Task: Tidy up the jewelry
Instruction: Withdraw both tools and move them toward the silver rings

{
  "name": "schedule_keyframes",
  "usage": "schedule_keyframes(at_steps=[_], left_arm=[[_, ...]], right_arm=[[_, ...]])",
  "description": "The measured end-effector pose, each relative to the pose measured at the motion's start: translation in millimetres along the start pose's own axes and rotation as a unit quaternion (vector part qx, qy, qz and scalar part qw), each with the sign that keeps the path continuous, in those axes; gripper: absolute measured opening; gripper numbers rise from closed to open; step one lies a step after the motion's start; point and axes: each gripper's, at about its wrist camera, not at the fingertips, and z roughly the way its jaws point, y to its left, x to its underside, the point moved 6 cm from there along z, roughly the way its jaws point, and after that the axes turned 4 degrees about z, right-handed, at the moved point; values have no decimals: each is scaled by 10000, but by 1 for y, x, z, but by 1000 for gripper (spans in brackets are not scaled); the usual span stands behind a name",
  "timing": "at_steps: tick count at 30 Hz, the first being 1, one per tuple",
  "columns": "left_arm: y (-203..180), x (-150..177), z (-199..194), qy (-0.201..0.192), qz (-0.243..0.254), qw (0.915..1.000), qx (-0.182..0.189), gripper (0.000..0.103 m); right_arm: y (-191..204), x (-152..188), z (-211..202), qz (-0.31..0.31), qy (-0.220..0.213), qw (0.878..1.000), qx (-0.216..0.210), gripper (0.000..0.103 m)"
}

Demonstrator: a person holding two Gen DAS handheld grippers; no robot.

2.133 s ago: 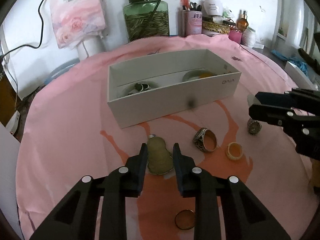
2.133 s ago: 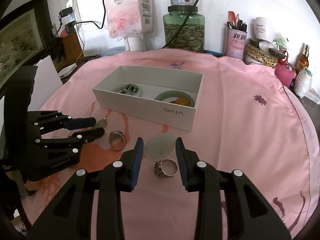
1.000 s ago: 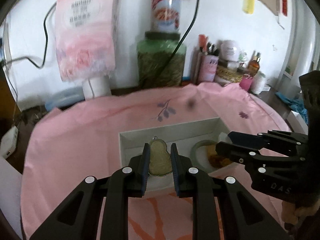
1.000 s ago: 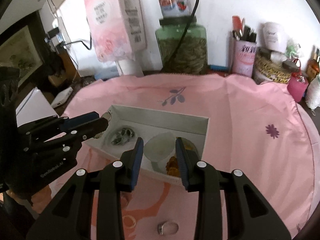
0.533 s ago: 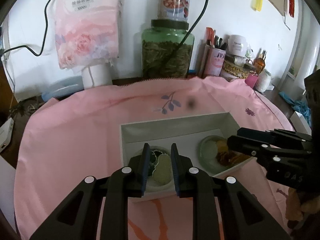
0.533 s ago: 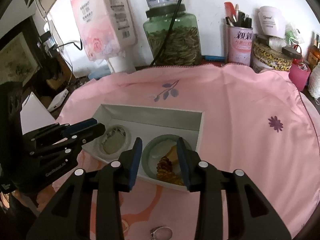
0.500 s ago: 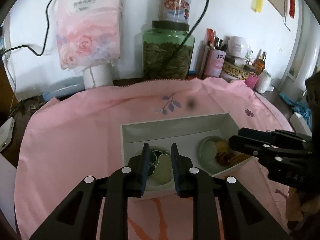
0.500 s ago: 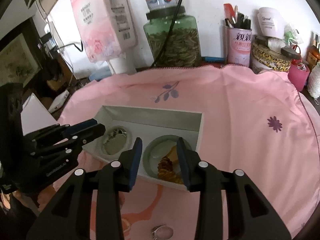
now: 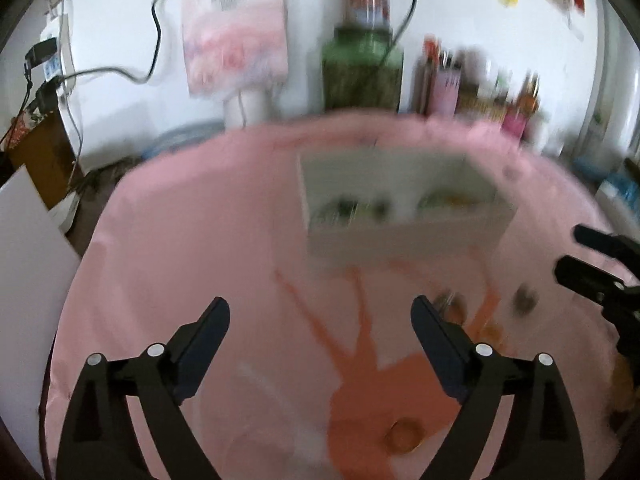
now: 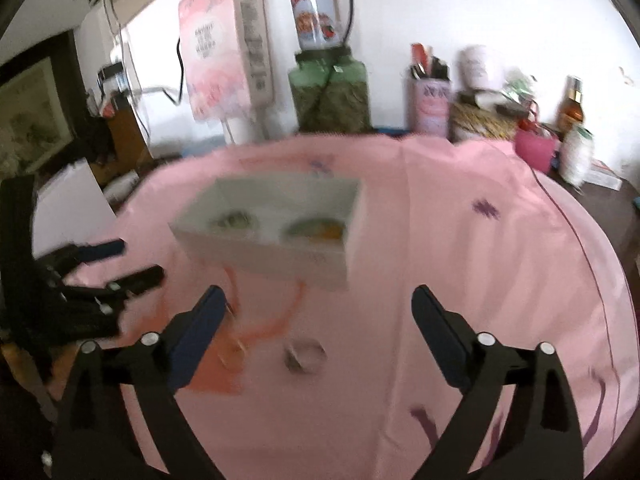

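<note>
Open white rectangular cardboard box [image 10: 276, 256] on pink cloth, holding blurred greenish pieces at its left end [image 10: 234, 221] and a pale green ring-shaped bangle with an orange piece [image 10: 316, 229] at its right. Silver ring [image 10: 305, 356] loose on cloth nearer the camera, well apart from box.

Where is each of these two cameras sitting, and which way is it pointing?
Left wrist: sits on the left gripper, looking down along its opening, empty fingers at the pink tablecloth; the right gripper shows at the right edge.
Right wrist: sits on the right gripper, jaws also opening and empty, over a blurred silver ring; the left gripper shows at left.
Both share the white cardboard box.
</note>
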Motion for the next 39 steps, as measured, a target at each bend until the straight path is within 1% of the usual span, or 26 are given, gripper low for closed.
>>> schedule_keyframes(at_steps=[1, 2, 4, 7, 10, 14, 15, 22, 26, 28, 39], left_arm=[[-2, 2, 3, 75, 25, 10000, 36, 90], [-2, 2, 5, 88, 18, 9999, 63, 90], [-6, 3, 5, 79, 70, 9999, 126, 90], [-10, 4, 5, 68, 169, 9997, 143, 91], [-15, 8, 9, 191, 226, 9992, 269, 91], [-21, 10, 10, 251, 347, 9986, 299, 91], [-22, 11, 11, 284, 356, 9983, 361, 91], [-23, 16, 16, 491, 291, 9969, 536, 91], [-17, 17, 21, 619, 77, 9957, 685, 92], [-15, 16, 21, 596, 12, 9956, 719, 92], [-15, 16, 22, 591, 59, 9957, 717, 93]], right_arm=[[-1, 6, 6, 12, 293, 9996, -65, 90], [-1, 8, 8, 67, 350, 9992, -176, 90], [-2, 11, 7, 159, 361, 9988, -274, 90], [-1, 13, 5, 140, 326, 9990, -284, 90], [-2, 13, 5, 156, 357, 9988, -292, 90], [-5, 11, 8, 259, 429, 9983, -284, 90], [-5, 11, 8, 278, 441, 9982, -283, 90], [-4, 12, 13, 280, 557, 9975, -347, 90], [-2, 14, 15, 238, 624, 9970, -380, 90], [-1, 14, 16, 231, 642, 9968, -409, 90], [-1, 14, 17, 247, 672, 9963, -468, 90]])
